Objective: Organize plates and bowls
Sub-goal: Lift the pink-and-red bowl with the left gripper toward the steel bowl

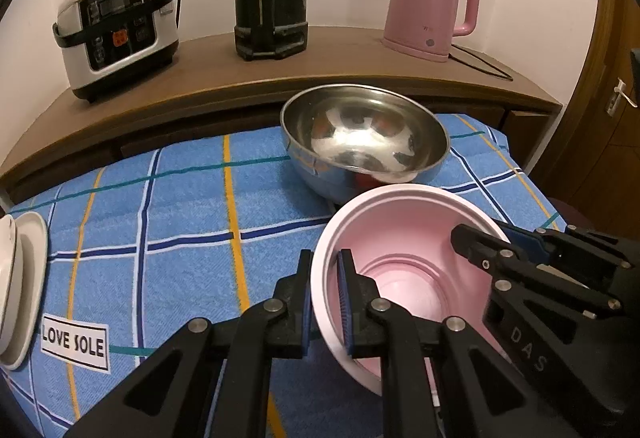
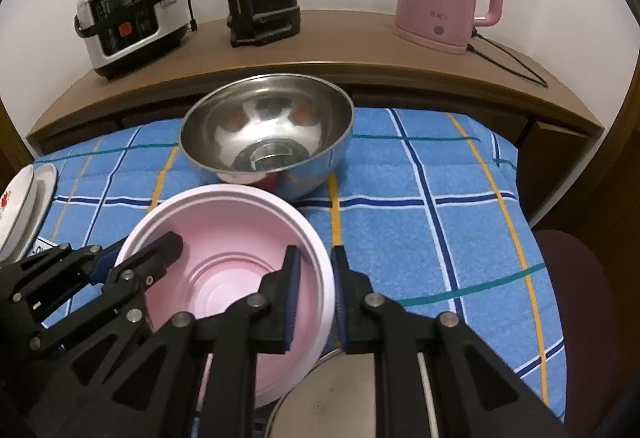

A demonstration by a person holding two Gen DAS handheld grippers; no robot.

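Left wrist view: my left gripper [image 1: 325, 302] pinches the near-left rim of the pink bowl [image 1: 404, 238], one pad inside, one outside; steel bowl [image 1: 362, 135] just behind it on the blue checked cloth [image 1: 180, 205]; white plates [image 1: 22, 290] at far left.

Right wrist view: my right gripper [image 2: 314, 298] clamps the same bowl's right rim; I note another dish's rim [image 2: 320, 370] beneath it.

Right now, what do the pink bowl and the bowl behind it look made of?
Pink bowl: probably plastic, matte, with soft even shading and moulded rings in its base. Bowl behind: polished stainless steel by the look, its inside mirroring the room.
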